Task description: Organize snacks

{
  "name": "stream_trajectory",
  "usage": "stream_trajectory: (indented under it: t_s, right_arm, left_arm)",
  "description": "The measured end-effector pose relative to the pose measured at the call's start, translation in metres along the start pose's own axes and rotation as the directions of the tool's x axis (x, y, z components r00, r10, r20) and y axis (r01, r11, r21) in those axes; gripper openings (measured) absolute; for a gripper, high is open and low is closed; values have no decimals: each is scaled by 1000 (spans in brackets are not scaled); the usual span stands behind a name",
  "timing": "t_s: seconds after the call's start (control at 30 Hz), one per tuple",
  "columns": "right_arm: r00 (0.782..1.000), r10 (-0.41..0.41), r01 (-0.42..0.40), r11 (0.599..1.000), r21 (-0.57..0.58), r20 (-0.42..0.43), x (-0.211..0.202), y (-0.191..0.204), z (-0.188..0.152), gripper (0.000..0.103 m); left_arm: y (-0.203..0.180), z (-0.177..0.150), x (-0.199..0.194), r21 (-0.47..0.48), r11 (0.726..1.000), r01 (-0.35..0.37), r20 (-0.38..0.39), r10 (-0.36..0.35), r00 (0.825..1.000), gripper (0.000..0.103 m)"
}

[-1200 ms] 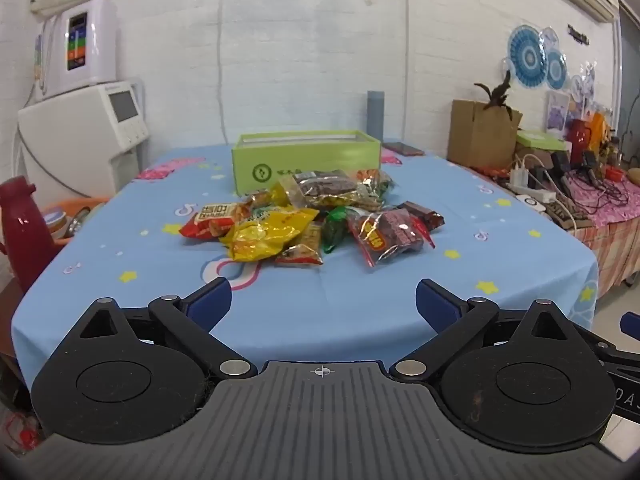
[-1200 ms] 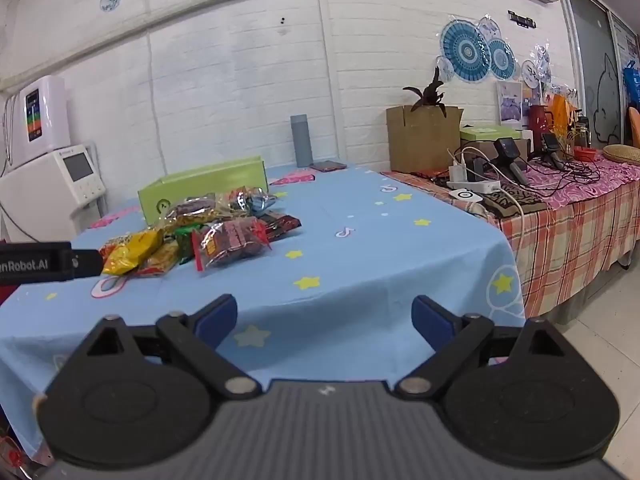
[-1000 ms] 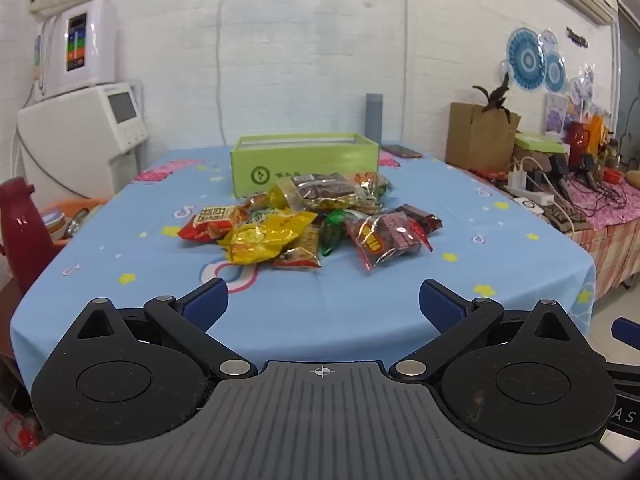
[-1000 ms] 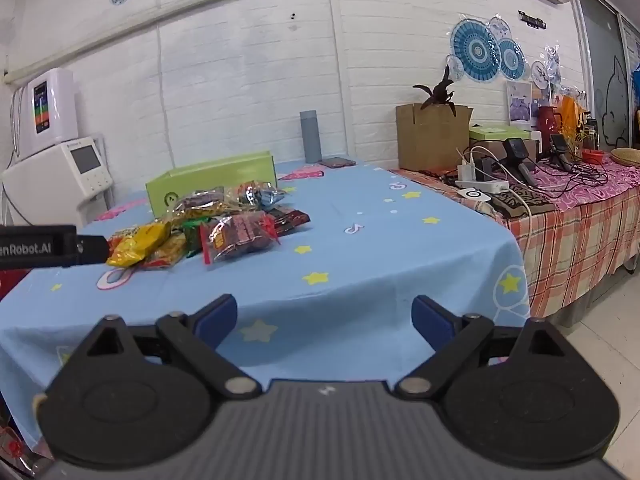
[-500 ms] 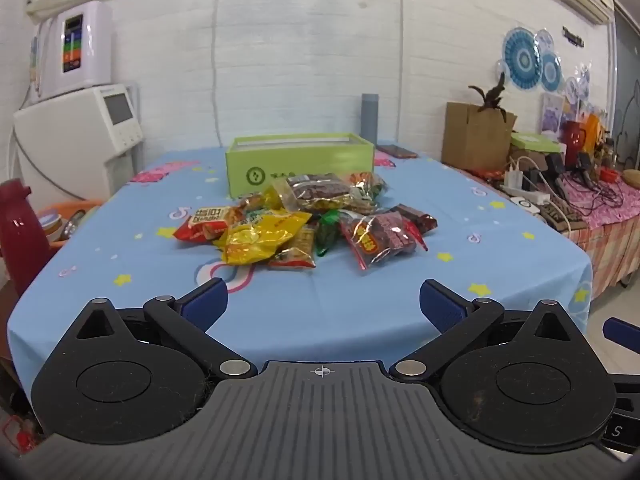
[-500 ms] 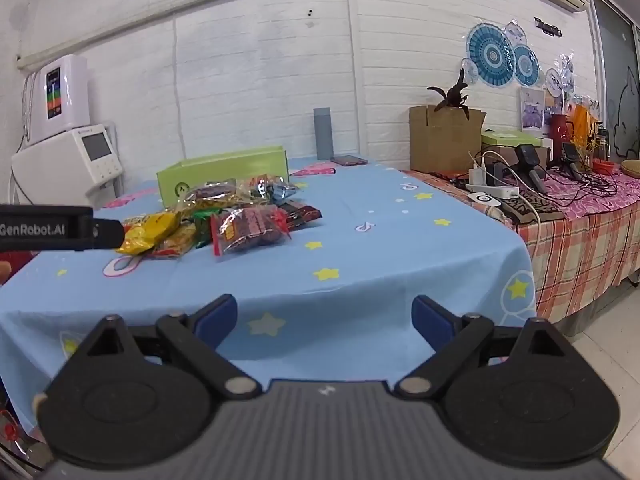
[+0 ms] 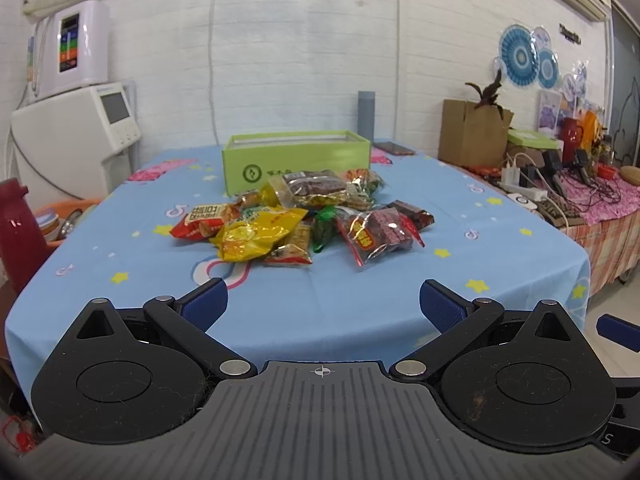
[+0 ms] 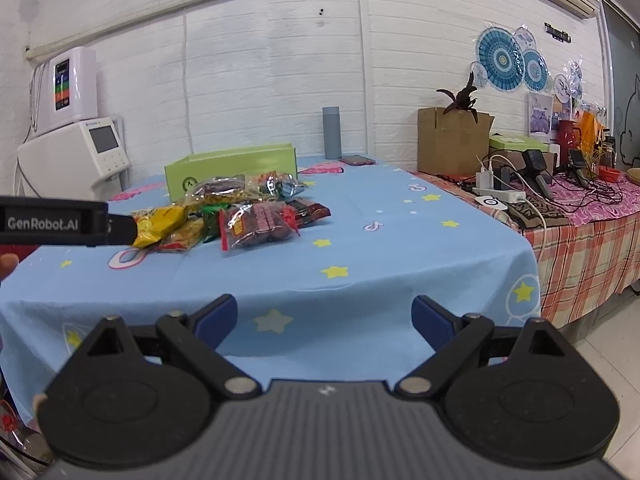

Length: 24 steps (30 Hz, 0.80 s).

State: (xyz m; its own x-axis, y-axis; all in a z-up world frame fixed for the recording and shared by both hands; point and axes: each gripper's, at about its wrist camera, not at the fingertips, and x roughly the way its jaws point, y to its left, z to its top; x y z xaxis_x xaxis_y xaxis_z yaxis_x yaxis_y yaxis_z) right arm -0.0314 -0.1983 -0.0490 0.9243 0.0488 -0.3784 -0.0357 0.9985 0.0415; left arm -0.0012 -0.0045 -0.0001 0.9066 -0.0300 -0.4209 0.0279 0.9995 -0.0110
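Left wrist view: the left gripper (image 7: 323,300) is hovering off the near edge of the table (image 7: 360,292), fingers spread wide and holding nothing. The snack pile (image 7: 304,216) is lying mid-table on the blue star-print cloth, just in front of the green box (image 7: 296,160), well apart from the fingers. The yellow foil bag (image 7: 256,236) is sitting nearest, puffed and crinkly; it is probably light, soft and slippery, so pinching a flat sealed edge looks safer than squeezing the belly. Right wrist view: the right gripper (image 8: 324,316) is also waiting wide open and empty, short of the table edge. The clear packet of red-brown pieces (image 8: 258,228) is facing this side, likely denser yet limp; its crimped end seems the best hold.
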Motion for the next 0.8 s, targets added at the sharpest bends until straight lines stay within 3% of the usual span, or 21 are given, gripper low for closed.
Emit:
stream_trajectory:
  t_s: [0.8]
  right_arm:
    - [1000, 20, -20, 999, -26, -8, 2, 4, -2, 93]
  left_arm:
    - [3, -2, 5, -14, 1000, -6, -15, 6, 1000, 95]
